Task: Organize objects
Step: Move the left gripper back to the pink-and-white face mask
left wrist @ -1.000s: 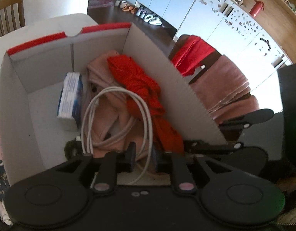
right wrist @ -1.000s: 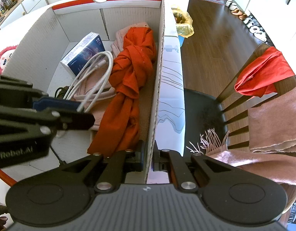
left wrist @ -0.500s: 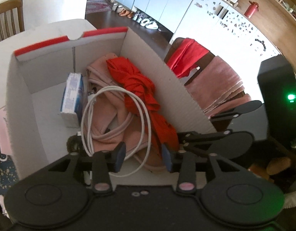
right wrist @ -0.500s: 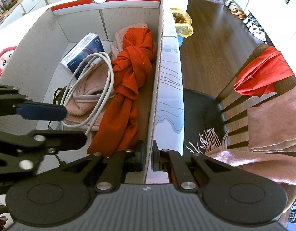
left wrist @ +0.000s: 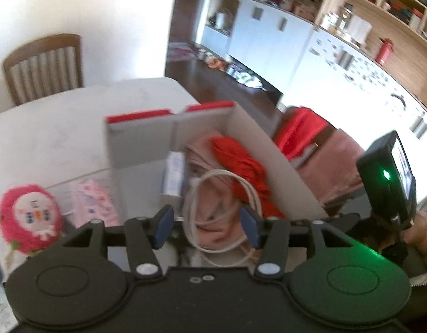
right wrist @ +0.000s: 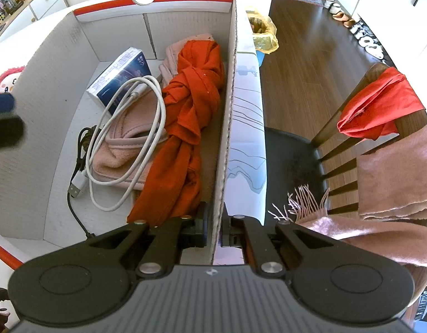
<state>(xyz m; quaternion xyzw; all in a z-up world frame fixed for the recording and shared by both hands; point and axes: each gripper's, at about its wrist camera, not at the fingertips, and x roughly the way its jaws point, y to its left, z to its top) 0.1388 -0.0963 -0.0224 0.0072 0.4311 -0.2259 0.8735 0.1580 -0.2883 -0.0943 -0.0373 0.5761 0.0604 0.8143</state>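
Left claw [left wrist: 207, 226] now lifted off white cable [right wrist: 124, 144], opening, empty; right claw [right wrist: 217, 231] clenched on box wall [right wrist: 227, 144].

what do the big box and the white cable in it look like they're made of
Box: corrugated cardboard, matte white; the fluted edge shows along the top of its right wall. White cable: probably rubbery plastic sheathing, smooth with a slight sheen, lying in loose loops.

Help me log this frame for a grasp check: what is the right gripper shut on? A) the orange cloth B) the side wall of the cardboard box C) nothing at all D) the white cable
B: in the right wrist view the right gripper is shut on the cardboard box side wall, one finger inside and one outside, while the white cable and orange cloth lie loose inside.
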